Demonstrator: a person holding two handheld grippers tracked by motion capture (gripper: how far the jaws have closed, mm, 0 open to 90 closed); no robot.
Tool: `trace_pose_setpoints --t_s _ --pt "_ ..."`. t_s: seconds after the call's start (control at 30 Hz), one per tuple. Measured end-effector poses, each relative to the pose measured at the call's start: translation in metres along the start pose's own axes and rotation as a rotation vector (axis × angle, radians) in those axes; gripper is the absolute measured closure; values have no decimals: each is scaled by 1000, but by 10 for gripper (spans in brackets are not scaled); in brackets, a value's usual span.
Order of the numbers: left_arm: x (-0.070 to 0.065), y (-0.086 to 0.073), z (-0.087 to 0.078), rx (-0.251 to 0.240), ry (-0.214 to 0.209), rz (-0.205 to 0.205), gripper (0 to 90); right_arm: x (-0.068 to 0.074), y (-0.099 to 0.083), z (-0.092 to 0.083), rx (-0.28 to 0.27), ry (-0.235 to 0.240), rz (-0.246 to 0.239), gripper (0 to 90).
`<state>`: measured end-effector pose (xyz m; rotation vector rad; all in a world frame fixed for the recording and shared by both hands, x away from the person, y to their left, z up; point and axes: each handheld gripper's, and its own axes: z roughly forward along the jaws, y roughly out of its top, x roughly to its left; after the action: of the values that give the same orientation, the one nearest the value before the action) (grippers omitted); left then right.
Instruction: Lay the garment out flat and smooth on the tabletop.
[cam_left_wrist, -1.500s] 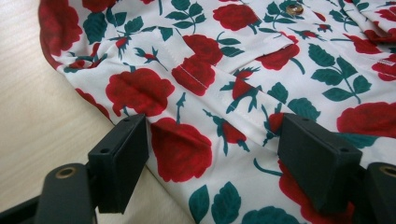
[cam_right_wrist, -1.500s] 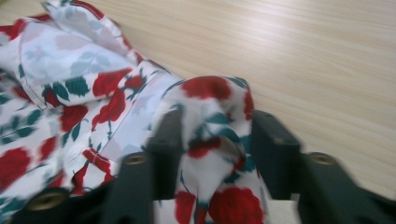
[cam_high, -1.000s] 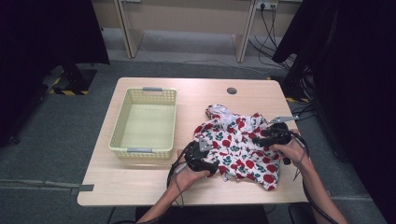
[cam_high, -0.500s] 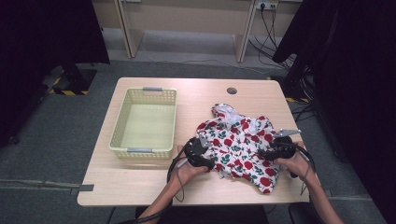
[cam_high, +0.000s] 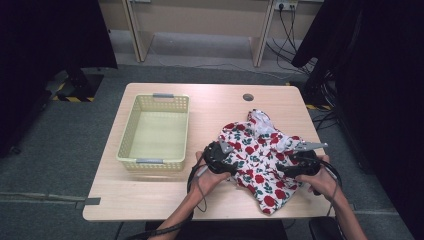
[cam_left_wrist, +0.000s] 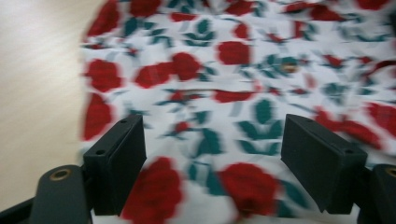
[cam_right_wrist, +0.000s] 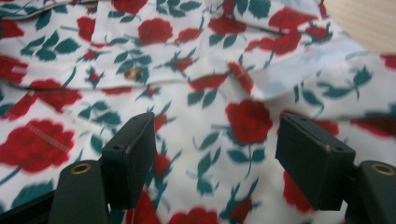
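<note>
Both hand-held grippers sit over the white cotton garment printed with red roses and green leaves (cam_high: 260, 160), and both have shifted since a second ago. The left hand-held gripper (cam_high: 231, 167) was at the garment's near left edge and now sits a little farther in along that same left border; the right hand-held gripper (cam_high: 281, 169) has travelled more, coming from the far right part of the cloth back toward the person and inward, so that the two now face each other across the near half of the garment. In the left gripper view the jaws of the left hand-held gripper (cam_left_wrist: 212, 163) stand wide apart with printed fabric lying flat beneath them and nothing pinched. In the right gripper view the right hand-held gripper (cam_right_wrist: 215, 163) is likewise spread, its jaws have just been opening a little further, and only loose cloth, with a small brass-coloured button (cam_right_wrist: 134, 73) beyond, lies between them. The garment itself has changed outline: it looks drawn slightly nearer and more gathered, with its lower corner hanging toward the near edge of the pale wooden bench (cam_high: 165, 195). It lies crumpled on the right half of the bench, well apart from the inside of the pale yellow plastic lattice basket (cam_high: 127, 147), which stands to its left. My reading is that the work is between grips, the hands repositioning for a fresh hold to fold or lift the garment.
</note>
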<state>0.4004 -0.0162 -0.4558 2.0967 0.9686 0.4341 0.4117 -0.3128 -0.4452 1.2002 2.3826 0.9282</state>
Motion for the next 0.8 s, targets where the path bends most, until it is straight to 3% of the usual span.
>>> trace_pose_setpoints --t_s 0.17,0.23,0.37,0.53,0.67,0.73,0.8 --pt "-21 -6 9 27 -72 18 196 -7 13 17 7 -18 -7 293" --pt "-23 -9 13 50 -69 36 195 -11 17 25 8 -30 -6 309" --pt "-22 -16 17 43 -59 54 200 -19 20 41 36 -46 -16 360" --pt "-20 -17 15 45 -60 55 205 -34 27 45 42 -84 -21 514" --pt "-16 -18 12 54 -62 63 211 -52 30 47 55 -134 25 535" --pt "-13 -19 11 56 -56 68 216 -59 30 46 62 -125 59 530" --pt "-9 -19 10 61 -52 65 218 -61 29 42 68 -147 67 517"
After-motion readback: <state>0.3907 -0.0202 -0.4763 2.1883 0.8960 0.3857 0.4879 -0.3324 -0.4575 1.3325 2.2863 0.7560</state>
